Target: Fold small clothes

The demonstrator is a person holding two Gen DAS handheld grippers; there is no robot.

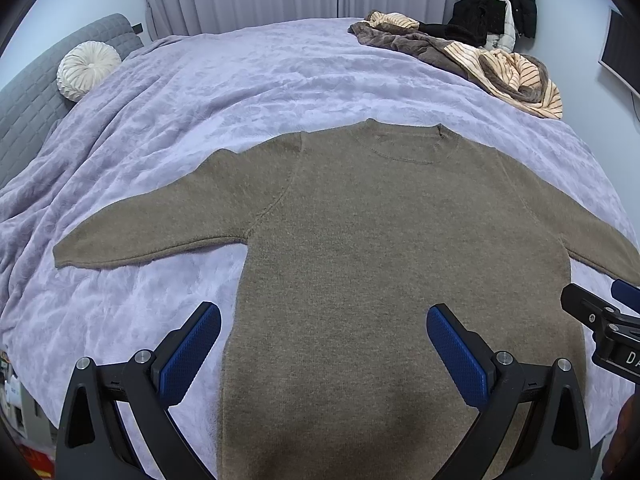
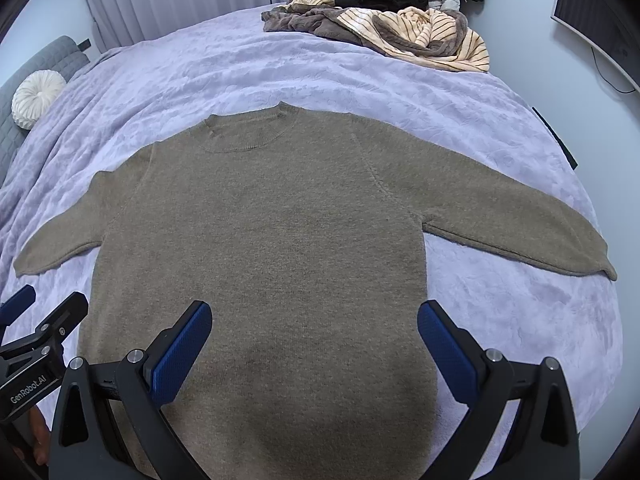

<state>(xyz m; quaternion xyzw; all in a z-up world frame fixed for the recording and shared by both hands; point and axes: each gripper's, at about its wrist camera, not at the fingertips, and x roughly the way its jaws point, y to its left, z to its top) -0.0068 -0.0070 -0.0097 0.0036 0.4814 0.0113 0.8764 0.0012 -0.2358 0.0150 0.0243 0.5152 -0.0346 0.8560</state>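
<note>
A brown knit sweater (image 1: 360, 248) lies flat on the lilac blanket (image 1: 200, 100), collar away from me and both sleeves spread out to the sides. It also shows in the right wrist view (image 2: 272, 232). My left gripper (image 1: 324, 324) is open and empty, hovering above the sweater's lower left part. My right gripper (image 2: 314, 320) is open and empty above the lower right part. The right gripper shows at the right edge of the left wrist view (image 1: 600, 312); the left gripper shows at the left edge of the right wrist view (image 2: 36, 320).
A pile of brown and striped clothes (image 1: 480, 60) lies at the bed's far right corner, also in the right wrist view (image 2: 400, 32). A white round cushion (image 1: 88, 70) leans on the grey headboard (image 1: 32, 108) at the left. Dark coats (image 1: 504, 4) hang behind.
</note>
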